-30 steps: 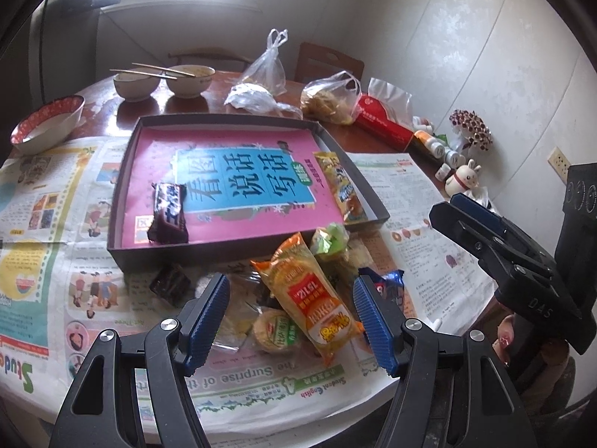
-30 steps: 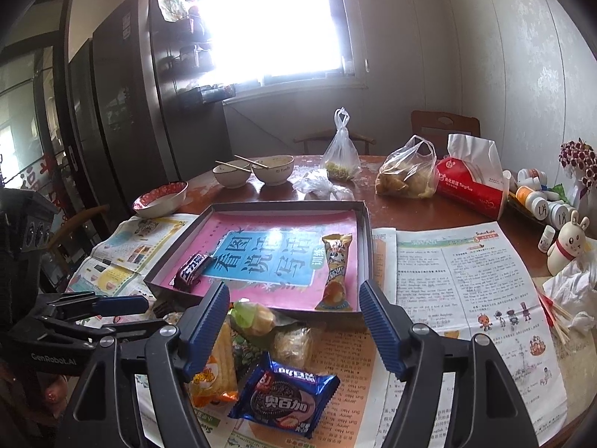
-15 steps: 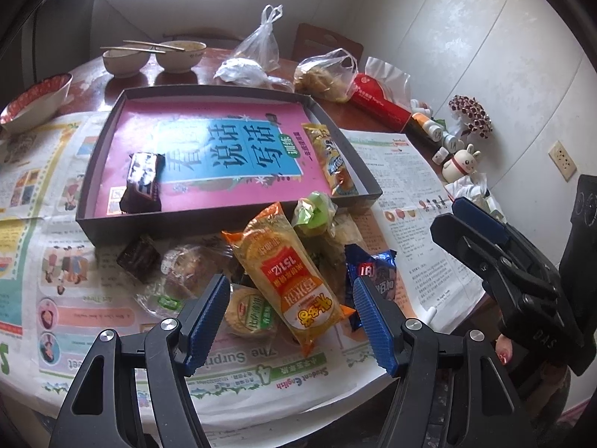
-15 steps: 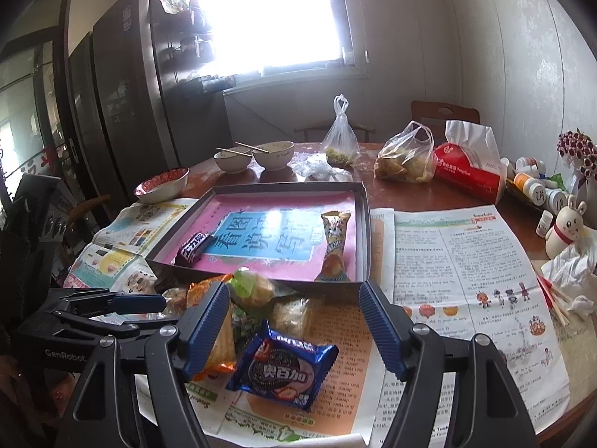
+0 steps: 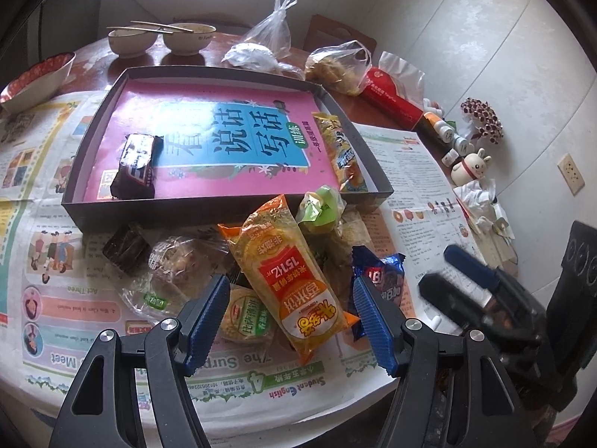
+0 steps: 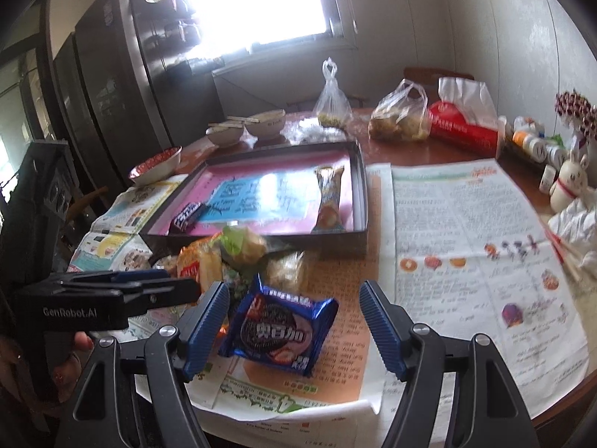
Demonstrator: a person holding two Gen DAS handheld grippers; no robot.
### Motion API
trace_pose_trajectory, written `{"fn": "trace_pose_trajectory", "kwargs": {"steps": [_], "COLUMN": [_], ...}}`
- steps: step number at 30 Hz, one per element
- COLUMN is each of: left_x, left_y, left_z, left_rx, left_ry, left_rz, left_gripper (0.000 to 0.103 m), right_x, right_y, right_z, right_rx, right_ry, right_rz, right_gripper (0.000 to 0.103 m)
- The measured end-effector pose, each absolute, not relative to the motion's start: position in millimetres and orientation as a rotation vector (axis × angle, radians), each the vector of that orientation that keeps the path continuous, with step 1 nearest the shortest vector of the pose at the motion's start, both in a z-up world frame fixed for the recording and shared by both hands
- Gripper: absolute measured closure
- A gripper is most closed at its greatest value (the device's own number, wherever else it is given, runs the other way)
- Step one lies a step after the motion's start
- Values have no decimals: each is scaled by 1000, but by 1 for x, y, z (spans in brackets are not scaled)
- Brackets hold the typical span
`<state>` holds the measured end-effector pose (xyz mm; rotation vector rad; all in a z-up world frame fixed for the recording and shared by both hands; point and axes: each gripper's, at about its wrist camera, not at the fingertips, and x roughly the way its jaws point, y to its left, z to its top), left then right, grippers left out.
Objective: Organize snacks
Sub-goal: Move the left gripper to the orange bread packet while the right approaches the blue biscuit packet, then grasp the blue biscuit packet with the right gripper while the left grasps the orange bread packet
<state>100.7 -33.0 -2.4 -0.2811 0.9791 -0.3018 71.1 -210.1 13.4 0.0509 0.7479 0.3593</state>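
Note:
A shallow dark tray [image 5: 231, 209] with a pink liner holds a dark chocolate bar [image 5: 136, 166] at its left and a yellow snack bar [image 5: 341, 153] at its right. A pile of loose snacks lies in front of it. My left gripper [image 5: 291, 317] is open, with the orange-yellow packet [image 5: 287, 272] between its fingers. My right gripper [image 6: 294, 332] is open, with the blue cookie packet [image 6: 280, 330] between its fingers; the packet lies on the newspaper. The tray [image 6: 358, 190] shows in the right wrist view too.
Newspapers [image 6: 466, 231] cover the round table. At the back stand bowls with chopsticks [image 5: 160, 35], plastic bags [image 5: 335, 65] and a red tissue pack [image 5: 391, 100]. A rabbit figurine [image 5: 468, 166] and small bottles stand at the right. A red bowl [image 5: 33, 78] sits far left.
Both grippers have moved down and forward over the snack pile. The left has closed in on the orange-yellow packet, the right on the blue cookie packet. Both stay open.

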Motion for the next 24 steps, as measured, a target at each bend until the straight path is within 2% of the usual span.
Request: {"fn": "trace_pose_trajectory", "kwargs": {"steps": [24], "left_x": [124], "left_y": [-41], "left_z": [-18], "left_rx": [-262], "left_ry": [1028], "left_rz": [-217], "left_gripper": [33], "right_x": [93], "right_y": [-192], "right_z": [-34], "right_rx": [92], "right_ry": [914], "right_rz": [305], "right_gripper": [31]}}
